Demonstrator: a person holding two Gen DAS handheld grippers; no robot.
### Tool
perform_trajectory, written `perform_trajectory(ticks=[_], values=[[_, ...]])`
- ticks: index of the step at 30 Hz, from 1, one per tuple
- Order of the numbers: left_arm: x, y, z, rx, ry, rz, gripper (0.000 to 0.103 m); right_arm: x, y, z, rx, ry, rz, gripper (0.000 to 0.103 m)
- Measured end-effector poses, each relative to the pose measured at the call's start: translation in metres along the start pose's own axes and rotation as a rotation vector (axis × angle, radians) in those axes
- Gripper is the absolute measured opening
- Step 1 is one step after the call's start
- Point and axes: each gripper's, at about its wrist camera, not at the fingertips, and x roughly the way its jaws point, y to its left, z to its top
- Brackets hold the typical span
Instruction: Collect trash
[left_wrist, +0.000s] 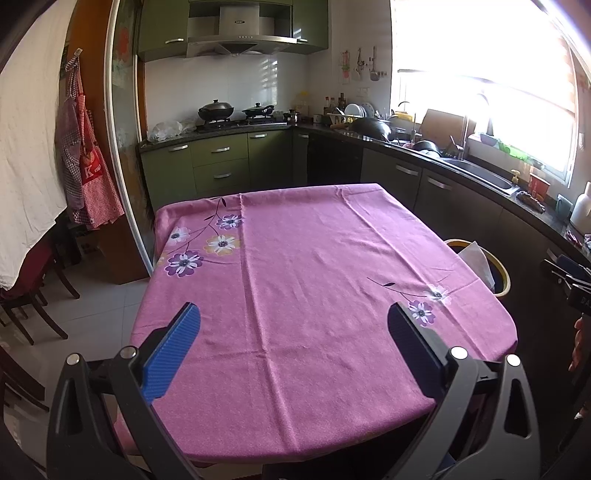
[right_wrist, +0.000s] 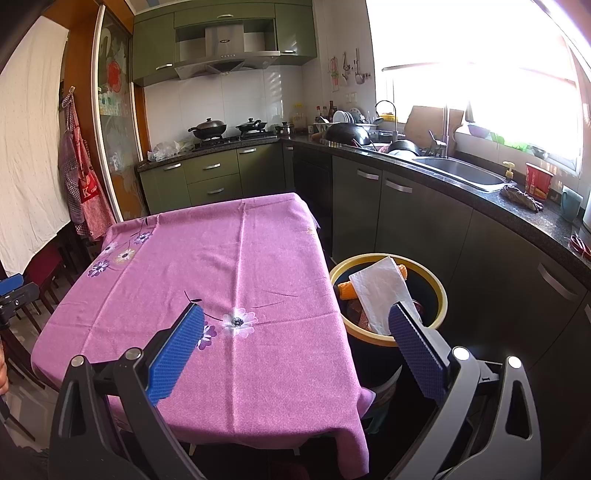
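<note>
A dark bin with a yellow rim (right_wrist: 439, 291) stands on the floor at the table's right side. A white paper napkin (right_wrist: 384, 291) lies in it over orange peel (right_wrist: 347, 291) and other scraps. My right gripper (right_wrist: 297, 314) is open and empty, above the table's right edge, its right finger just in front of the bin. My left gripper (left_wrist: 293, 314) is open and empty over the pink flowered tablecloth (left_wrist: 314, 277). The bin rim (left_wrist: 504, 280) and napkin (left_wrist: 476, 260) also show in the left wrist view past the table's right edge.
Dark cabinets with a counter and sink (right_wrist: 458, 171) run along the right wall. A stove with pans (left_wrist: 236, 112) is at the back. Chairs (left_wrist: 33, 299) stand at the left. The other gripper (left_wrist: 569, 280) shows at the right edge of the left wrist view.
</note>
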Motion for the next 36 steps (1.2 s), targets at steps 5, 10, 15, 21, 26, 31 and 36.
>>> perform_trajectory(ticks=[5, 10, 15, 21, 26, 31, 36], values=[[0.0004, 0.0003, 0.0, 0.0, 0.002, -0.001, 0.097, 0.0032, 0.0001, -0.0023, 0.0, 0.005, 0.002, 0.098], [0.0015, -0.0001, -0.0001, 0.001, 0.006, -0.001, 0.097, 0.005, -0.0011, -0.0023, -0.002, 0.009, 0.005, 0.098], [0.0021, -0.0005, -0.0011, -0.002, 0.009, -0.004, 0.097, 0.0055, -0.002, -0.0031, -0.003, 0.011, 0.003, 0.098], [0.0032, -0.002, -0.0023, 0.006, 0.006, 0.006, 0.097, 0.0056, -0.0018, -0.0042, -0.003, 0.012, 0.004, 0.098], [0.0044, -0.0033, -0.0031, 0.01, 0.012, 0.001, 0.097, 0.006, -0.0021, -0.0054, -0.004, 0.015, 0.006, 0.098], [0.0056, -0.0017, -0.0031, 0.006, 0.021, 0.001, 0.097, 0.0061, -0.0022, -0.0053, -0.005, 0.015, 0.006, 0.098], [0.0057, -0.0013, -0.0029, 0.005, 0.021, 0.003, 0.097, 0.0068, -0.0024, -0.0059, -0.006, 0.018, 0.007, 0.098]])
